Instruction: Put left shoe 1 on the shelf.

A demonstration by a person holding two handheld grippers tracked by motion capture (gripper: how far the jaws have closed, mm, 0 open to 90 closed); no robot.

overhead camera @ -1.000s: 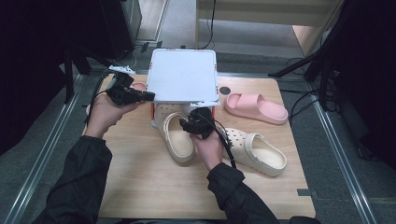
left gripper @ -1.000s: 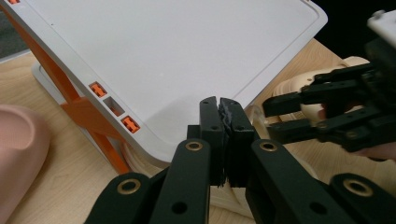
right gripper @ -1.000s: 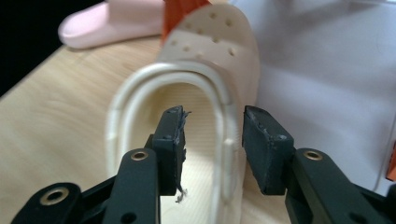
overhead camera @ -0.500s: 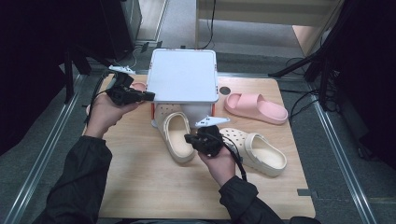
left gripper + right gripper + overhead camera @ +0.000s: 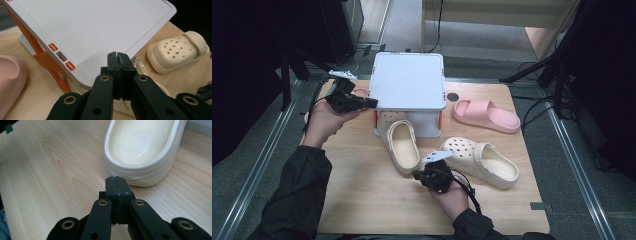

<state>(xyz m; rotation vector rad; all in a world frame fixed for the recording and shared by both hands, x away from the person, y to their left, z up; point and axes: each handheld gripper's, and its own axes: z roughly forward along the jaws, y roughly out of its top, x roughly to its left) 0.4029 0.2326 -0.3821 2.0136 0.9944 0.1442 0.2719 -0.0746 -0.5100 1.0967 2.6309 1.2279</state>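
Note:
A white box [image 5: 409,87] with orange corner posts stands at the back of the wooden table [image 5: 362,200]. One cream clog [image 5: 401,145] lies with its toe tucked under the box's top. A second cream clog [image 5: 482,160] lies to its right. My left gripper [image 5: 371,103] is shut and empty at the left edge of the box; in the left gripper view its tips [image 5: 117,55] hang over the white top [image 5: 87,32]. My right gripper [image 5: 418,175] is shut and empty just short of the first clog's heel [image 5: 142,147], tips [image 5: 116,180] above bare wood.
A pink slide [image 5: 486,116] lies at the back right of the table. Another pink shoe [image 5: 359,93] sits left of the box, behind my left gripper, seen also as a pink shoe [image 5: 11,77] close by. A black round mark [image 5: 453,96] sits beside the box.
My right gripper has left the first clog and drawn back toward the near edge of the table, with its jaws now shut. The left hand has stayed by the box.

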